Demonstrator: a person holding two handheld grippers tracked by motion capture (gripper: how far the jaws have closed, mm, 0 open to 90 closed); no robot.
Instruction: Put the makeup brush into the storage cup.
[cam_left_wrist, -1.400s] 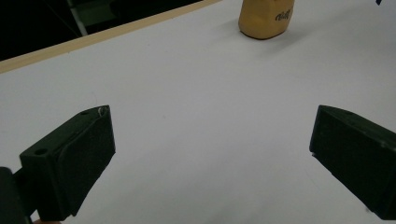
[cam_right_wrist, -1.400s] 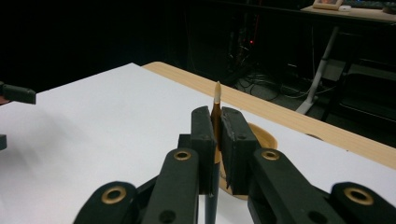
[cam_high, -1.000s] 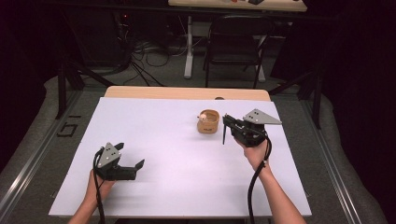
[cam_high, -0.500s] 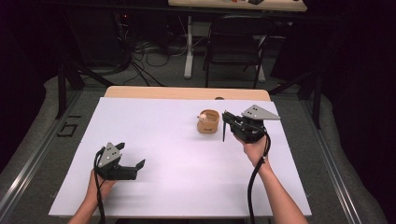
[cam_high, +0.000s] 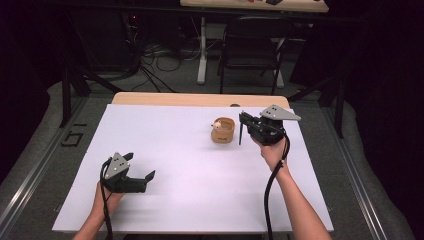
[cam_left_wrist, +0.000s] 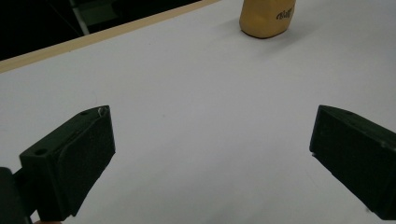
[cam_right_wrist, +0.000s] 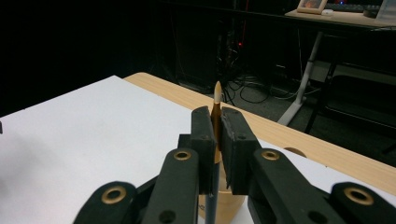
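Note:
My right gripper (cam_high: 242, 119) is shut on a thin brush (cam_high: 240, 134) held upright, its dark handle hanging down just right of a small tan cup (cam_high: 223, 130). In the right gripper view the jaws (cam_right_wrist: 216, 126) pinch the brush, whose pale pointed tip (cam_right_wrist: 217, 95) sticks up above them, and the cup (cam_right_wrist: 227, 205) sits below. My left gripper (cam_high: 140, 166) rests low on the white table at the front left, open with nothing between its jaws. In the left gripper view the wide gap (cam_left_wrist: 210, 154) faces bare table, with the cup (cam_left_wrist: 267, 18) far ahead.
A white sheet (cam_high: 190, 170) covers the table, whose wooden edge (cam_high: 200, 99) shows at the back. Behind it stand a dark chair (cam_high: 250, 50), a desk leg and cables on the floor. A rail (cam_high: 30, 175) runs along the table's left side.
The right gripper with the brush has drifted slightly up and away beside the cup. The left gripper has kept still.

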